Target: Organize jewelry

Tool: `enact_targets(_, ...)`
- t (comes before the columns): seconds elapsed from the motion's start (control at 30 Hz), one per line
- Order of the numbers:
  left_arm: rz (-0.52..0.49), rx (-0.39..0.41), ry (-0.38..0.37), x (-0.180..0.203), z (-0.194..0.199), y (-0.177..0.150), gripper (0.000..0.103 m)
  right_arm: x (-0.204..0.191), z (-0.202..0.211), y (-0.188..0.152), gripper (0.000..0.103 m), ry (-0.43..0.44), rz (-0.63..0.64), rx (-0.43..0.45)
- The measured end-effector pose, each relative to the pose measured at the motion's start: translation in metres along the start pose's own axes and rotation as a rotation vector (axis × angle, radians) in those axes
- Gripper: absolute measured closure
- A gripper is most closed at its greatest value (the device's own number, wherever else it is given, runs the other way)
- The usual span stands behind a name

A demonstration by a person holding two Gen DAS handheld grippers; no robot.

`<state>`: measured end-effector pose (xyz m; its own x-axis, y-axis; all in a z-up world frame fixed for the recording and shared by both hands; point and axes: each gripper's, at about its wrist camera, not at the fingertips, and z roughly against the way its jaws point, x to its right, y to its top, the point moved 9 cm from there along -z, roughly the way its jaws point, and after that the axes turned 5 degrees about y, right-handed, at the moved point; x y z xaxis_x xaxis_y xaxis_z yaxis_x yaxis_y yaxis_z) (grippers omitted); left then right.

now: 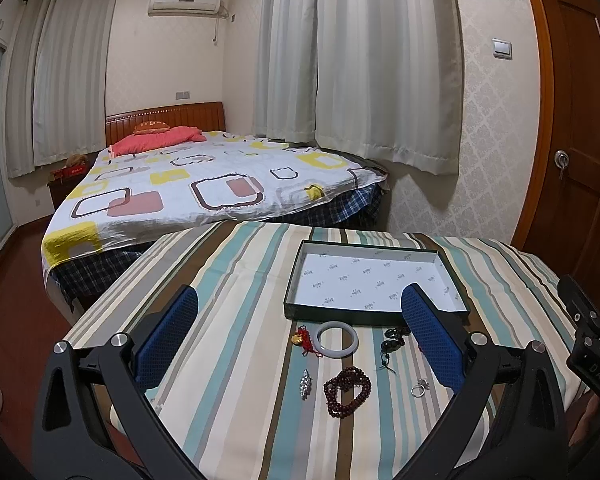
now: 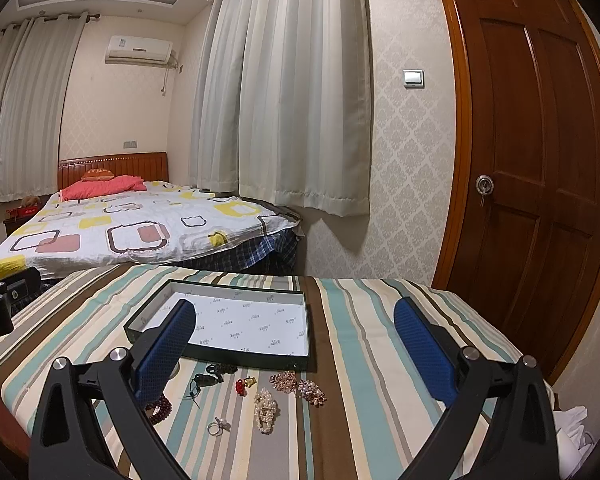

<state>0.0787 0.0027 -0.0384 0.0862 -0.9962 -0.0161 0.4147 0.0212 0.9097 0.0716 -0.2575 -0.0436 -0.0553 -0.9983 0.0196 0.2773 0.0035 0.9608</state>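
From the left wrist view, the left gripper (image 1: pixel 300 332) hangs over the desk (image 1: pixel 228 280) with its two blue-padded fingers (image 1: pixel 168 332) spread wide and nothing between them. The desk wears a cloth striped in teal, brown, cream and grey. A shallow dark-walled tray (image 1: pixel 380 314) with a white printed lining sits toward the far side, and nothing lies in it. Just in front of its near wall lie a pale jade bangle (image 1: pixel 337 339), with a gold charm on red cord (image 1: pixel 302 338) touching its left side, and a dark pendant on black cord (image 1: pixel 392 344) to the right. Nearer the camera lie a silver brooch (image 1: pixel 306 384), a coiled string of dark red beads (image 1: pixel 348 390) and a silver ring (image 1: pixel 418 389). The right gripper's black body shows at the right edge. Behind the desk stands a bed (image 1: pixel 204 184).

From the right wrist view, the right gripper (image 2: pixel 296 336) is likewise wide open and empty, its left finger overlapping the tray (image 2: pixel 236 354). In front of the tray lie the dark pendant (image 2: pixel 206 380), a small red and gold charm (image 2: pixel 244 386), two sparkly brooches (image 2: pixel 300 386) side by side, a pearl cluster piece (image 2: pixel 266 410) and the ring (image 2: pixel 216 427). The red beads (image 2: pixel 160 408) peek out beside the left finger. A wooden door (image 2: pixel 540 160) stands to the right.
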Motion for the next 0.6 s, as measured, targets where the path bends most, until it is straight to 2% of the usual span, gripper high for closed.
enact_targets(0.6,0.002,-0.009,-0.002,0.0034,-0.0047,-0.0069,0.004,-0.0003,-0.0010,-0.0020,0.006,-0.001,0.000,0.000)
